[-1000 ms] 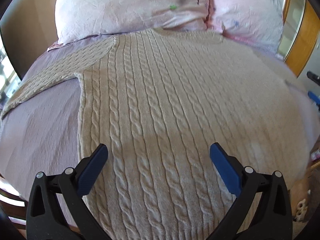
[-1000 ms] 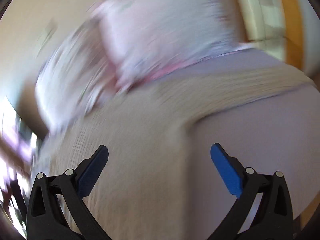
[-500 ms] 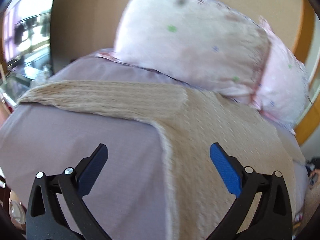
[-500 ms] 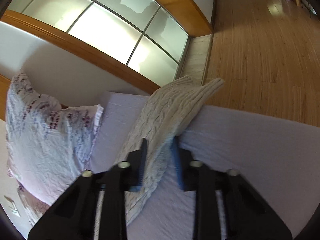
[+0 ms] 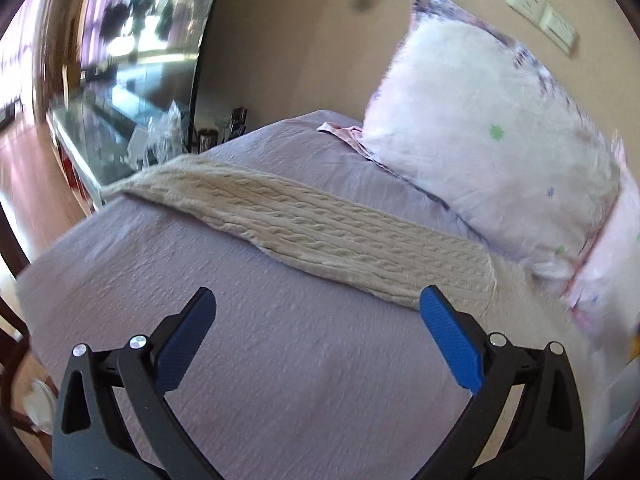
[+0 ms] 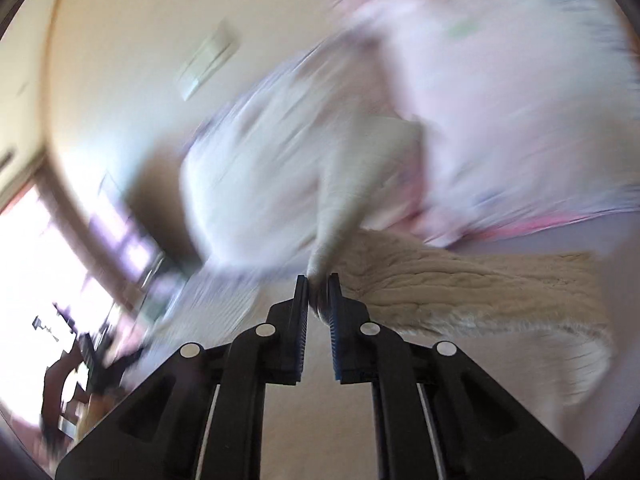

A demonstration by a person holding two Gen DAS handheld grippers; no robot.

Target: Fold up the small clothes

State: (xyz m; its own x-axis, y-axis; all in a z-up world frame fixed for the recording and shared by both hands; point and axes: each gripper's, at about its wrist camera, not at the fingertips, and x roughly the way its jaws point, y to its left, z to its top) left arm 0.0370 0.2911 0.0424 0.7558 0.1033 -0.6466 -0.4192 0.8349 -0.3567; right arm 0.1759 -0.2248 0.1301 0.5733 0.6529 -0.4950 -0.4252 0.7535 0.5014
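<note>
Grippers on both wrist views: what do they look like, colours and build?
Both match. The left gripper has black plastic scissor-style arms with triangular cut-outs, round silver pivot pins and flat, textured blue pads on the fingers. The right gripper has the same black frame and silver pins, with ridged blue pads. No cables, markings or sleeves show.
</note>
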